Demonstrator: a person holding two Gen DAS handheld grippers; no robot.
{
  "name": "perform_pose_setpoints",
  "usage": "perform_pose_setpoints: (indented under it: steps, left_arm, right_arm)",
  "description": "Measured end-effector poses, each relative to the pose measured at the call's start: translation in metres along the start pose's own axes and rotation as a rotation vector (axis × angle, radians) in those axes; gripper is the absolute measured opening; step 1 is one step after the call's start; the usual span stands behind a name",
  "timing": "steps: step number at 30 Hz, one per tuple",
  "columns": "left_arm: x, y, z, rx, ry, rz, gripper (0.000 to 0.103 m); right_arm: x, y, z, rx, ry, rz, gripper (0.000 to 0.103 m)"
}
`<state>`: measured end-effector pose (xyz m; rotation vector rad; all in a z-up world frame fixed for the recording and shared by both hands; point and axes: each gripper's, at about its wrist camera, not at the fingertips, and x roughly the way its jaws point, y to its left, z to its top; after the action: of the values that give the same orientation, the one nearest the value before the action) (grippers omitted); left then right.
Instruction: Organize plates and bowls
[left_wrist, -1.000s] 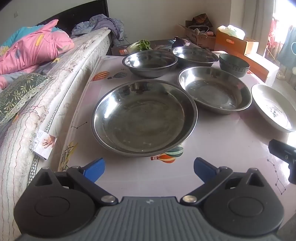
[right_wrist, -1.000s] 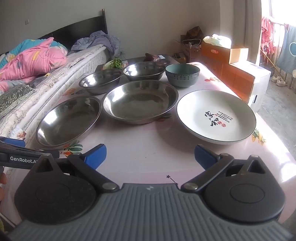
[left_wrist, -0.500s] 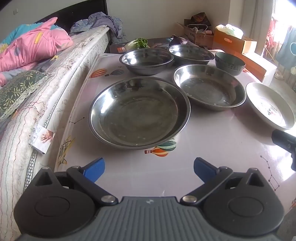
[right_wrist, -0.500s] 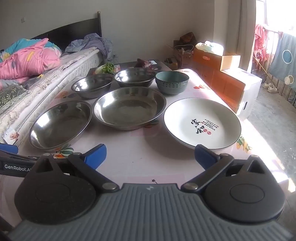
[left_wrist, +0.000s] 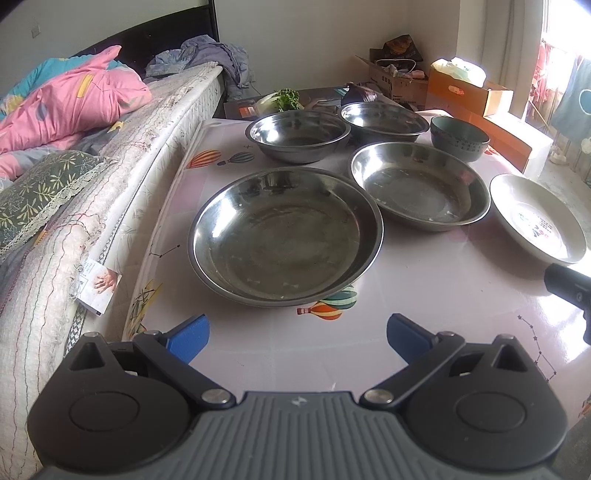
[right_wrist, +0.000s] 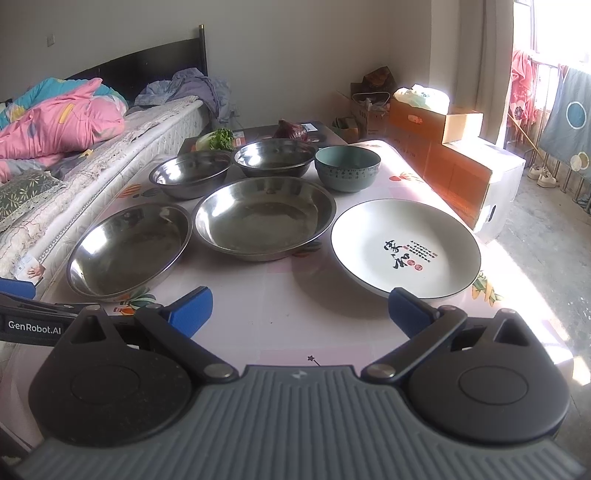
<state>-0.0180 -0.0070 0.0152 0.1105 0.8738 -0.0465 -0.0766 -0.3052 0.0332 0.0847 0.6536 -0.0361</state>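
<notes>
Two wide steel plates lie side by side on the table: the left one and the middle one. Behind them stand two steel bowls and a teal ceramic bowl. A white plate with printed characters rests at the right. My left gripper hovers open near the table's front edge, short of the left steel plate. Also open and holding nothing, my right gripper sits before the white plate.
A bed with a pink quilt runs along the table's left side. Cardboard boxes stand at the right. Greens and a purple vegetable lie on a dark surface behind the bowls. The table has bare room near the front edge.
Both grippers have pulled back and risen slightly, so the dishes look smaller and farther. Both stay open; no dish has moved.
</notes>
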Motion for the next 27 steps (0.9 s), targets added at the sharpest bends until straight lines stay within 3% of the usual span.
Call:
perform_pose_setpoints:
  steps: [27]
  left_arm:
    - [0.002,0.009,0.0,-0.005,0.001,0.004,0.103]
  right_arm:
    - [0.009,0.011,0.005,-0.02,0.014,0.001,0.102]
